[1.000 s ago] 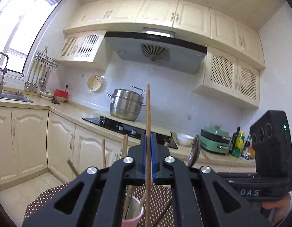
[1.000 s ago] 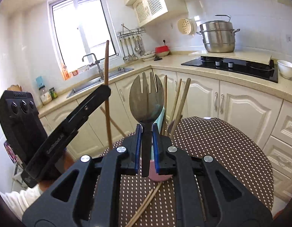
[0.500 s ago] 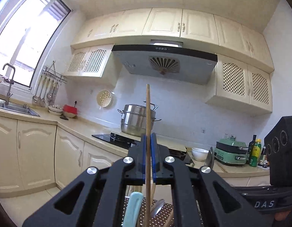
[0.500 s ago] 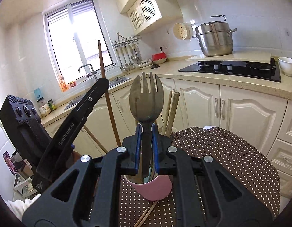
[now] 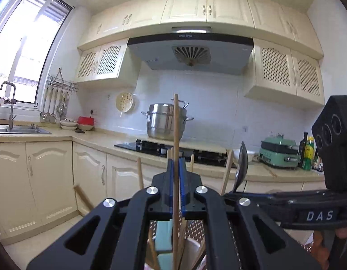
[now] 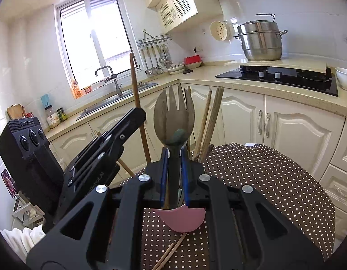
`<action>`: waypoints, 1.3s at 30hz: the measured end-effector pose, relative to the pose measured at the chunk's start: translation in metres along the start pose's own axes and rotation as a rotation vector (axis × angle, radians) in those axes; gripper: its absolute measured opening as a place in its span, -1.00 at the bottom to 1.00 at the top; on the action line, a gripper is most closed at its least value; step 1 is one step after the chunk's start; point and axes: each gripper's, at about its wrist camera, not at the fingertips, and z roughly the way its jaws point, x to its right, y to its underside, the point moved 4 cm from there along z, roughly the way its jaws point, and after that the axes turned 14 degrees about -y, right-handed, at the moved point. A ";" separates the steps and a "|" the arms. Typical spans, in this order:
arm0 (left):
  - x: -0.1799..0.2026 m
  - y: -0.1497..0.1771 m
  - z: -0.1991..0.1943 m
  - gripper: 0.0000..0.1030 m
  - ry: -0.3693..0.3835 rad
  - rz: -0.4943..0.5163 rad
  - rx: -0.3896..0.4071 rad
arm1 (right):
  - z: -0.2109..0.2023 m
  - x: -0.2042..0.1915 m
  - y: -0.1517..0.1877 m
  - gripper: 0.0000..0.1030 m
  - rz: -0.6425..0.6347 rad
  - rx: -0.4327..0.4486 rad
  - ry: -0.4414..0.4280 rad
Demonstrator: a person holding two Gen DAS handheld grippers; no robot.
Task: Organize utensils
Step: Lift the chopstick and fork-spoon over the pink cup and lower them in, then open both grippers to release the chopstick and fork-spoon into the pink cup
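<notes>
Wooden and pale, a single long chopstick (image 5: 176,135) stood upright between the blue pads of the left tongs (image 5: 176,168), which were clamped tight on it partway along its length. Its lower end reached down toward the pink round cup (image 6: 181,221) on the brown white-dotted tablecloth (image 6: 263,191) of the round table. In the right wrist view the same chopstick (image 6: 137,110) rose slanted above the black left tongs (image 6: 140,114).

The right tongs (image 6: 174,157) were closed on the neck of a dull grey metal spork (image 6: 173,114), its tines pointing up and its handle going down into the pink cup. Several more wooden chopsticks (image 6: 210,121) leaned in that cup just to the right of the spork, and a pale teal flat handle (image 5: 163,234) showed inside it in the left wrist view. Two loose wooden chopsticks (image 6: 171,252) lay on the cloth just in front of the cup.

From the left wrist view the spork (image 5: 241,164) appeared edge-on, held by the right tongs (image 5: 233,194) just to the right. Behind stood a cream kitchen worktop (image 6: 252,85) with a black hob (image 6: 279,78) and a steel steamer pot (image 6: 261,42).
</notes>
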 end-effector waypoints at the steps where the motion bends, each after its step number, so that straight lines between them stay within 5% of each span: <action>1: -0.002 0.002 -0.003 -0.91 0.015 0.005 -0.015 | 0.001 -0.002 0.001 -0.77 -0.007 -0.003 0.007; 13: -0.017 0.036 -0.018 -0.90 -0.008 0.053 -0.157 | 0.016 -0.015 0.021 -0.77 -0.022 -0.040 0.060; 19: -0.030 0.044 -0.013 -0.86 -0.005 -0.022 -0.247 | 0.024 -0.016 0.030 -0.77 -0.013 -0.062 0.083; 22: -0.034 0.041 -0.020 -0.34 0.001 -0.050 -0.236 | 0.029 -0.012 0.036 -0.77 0.001 -0.075 0.096; 28: -0.051 0.041 -0.036 -0.22 -0.018 -0.101 -0.242 | 0.036 -0.007 0.048 -0.77 0.038 -0.091 0.107; 33: -0.067 0.048 -0.044 -0.09 -0.130 -0.084 -0.322 | 0.038 -0.009 0.058 -0.76 0.067 -0.101 0.123; 35: -0.074 0.051 -0.048 -0.02 -0.164 -0.078 -0.354 | 0.035 -0.011 0.060 -0.68 0.085 -0.093 0.123; 39: -0.086 0.054 -0.060 0.02 -0.204 -0.080 -0.365 | 0.026 -0.022 0.063 0.07 0.076 -0.058 0.121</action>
